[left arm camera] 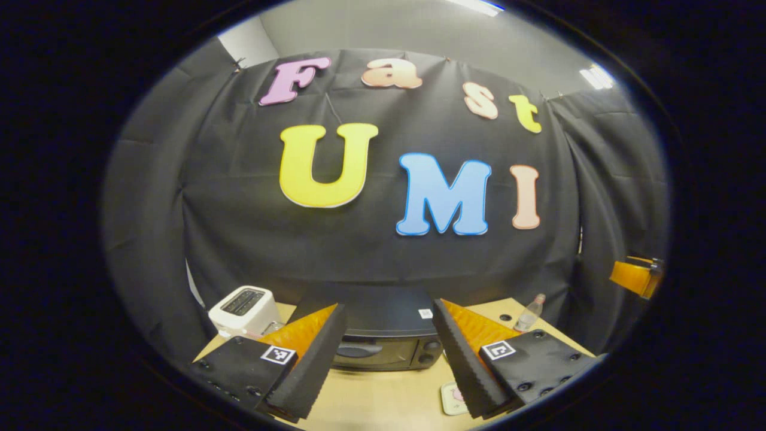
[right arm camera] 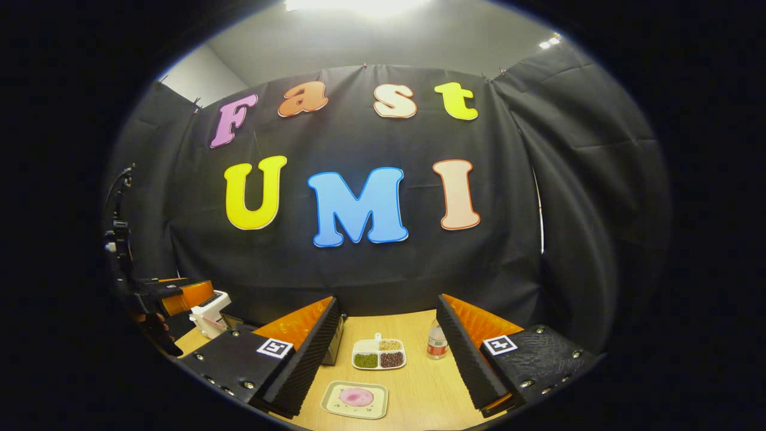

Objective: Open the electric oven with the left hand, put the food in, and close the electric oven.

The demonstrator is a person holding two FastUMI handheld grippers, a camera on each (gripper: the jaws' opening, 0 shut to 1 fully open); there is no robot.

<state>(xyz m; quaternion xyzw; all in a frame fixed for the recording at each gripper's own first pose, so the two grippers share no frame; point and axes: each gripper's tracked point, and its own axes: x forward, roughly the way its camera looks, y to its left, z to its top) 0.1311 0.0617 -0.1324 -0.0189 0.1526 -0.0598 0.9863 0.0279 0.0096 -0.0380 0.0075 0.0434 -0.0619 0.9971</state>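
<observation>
With its fingers spread, the left hand-held gripper [left arm camera: 389, 359] faces the closed oven [left arm camera: 386, 335] ahead. The right hand-held gripper [right arm camera: 389, 359], fingers also apart, has the food plate [right arm camera: 354, 399] just ahead on the bench [right arm camera: 419, 383].

Both views look level across the light wooden table [left arm camera: 383, 395] toward the far black cloth wall [right arm camera: 371, 281], sharing the white toaster [left arm camera: 244, 310] on the left.

Left tool [left arm camera: 389, 353] and right tool [right arm camera: 389, 353] both gape wide, holding nothing.

Food plate [right arm camera: 355, 399] between open jaws
</observation>
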